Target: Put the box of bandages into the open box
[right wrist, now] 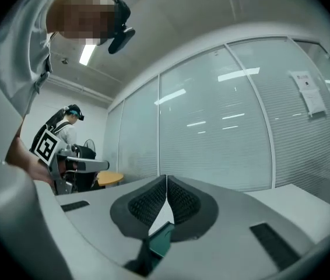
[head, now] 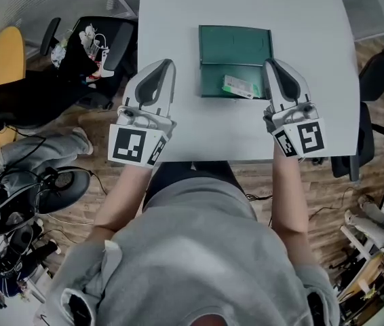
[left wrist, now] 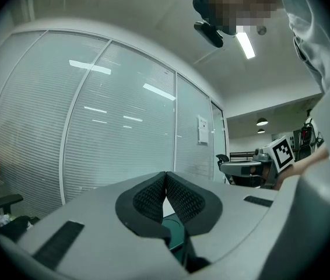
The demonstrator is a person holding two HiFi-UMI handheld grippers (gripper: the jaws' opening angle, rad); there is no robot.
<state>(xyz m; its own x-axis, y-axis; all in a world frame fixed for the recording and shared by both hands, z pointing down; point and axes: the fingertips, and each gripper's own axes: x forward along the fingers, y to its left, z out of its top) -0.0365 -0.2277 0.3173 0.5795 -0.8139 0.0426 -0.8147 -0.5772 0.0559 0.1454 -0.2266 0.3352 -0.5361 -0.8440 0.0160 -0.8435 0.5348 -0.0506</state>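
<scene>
The white rounded surface (head: pixel 178 5) carries a dark green open box (head: pixel 212 80), its lid (head: pixel 235 43) folded back flat. On either side of it, the left tongs (head: pixel 167 64) and right tongs (head: pixel 269 62) are both pressed together on nothing. The small white-and-green cardboard box of bandages (head: pixel 239 85) lies tilted inside the green box's near half, seemingly already placed. It looks light, thin-walled and crushable, and is best gripped gently across its short sides.

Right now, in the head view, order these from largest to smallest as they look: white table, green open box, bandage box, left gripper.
Largest: the white table.
Next: the green open box and the left gripper look about alike; the gripper sits nearer the camera, so I leave them unranked.
Smallest: the bandage box.
</scene>
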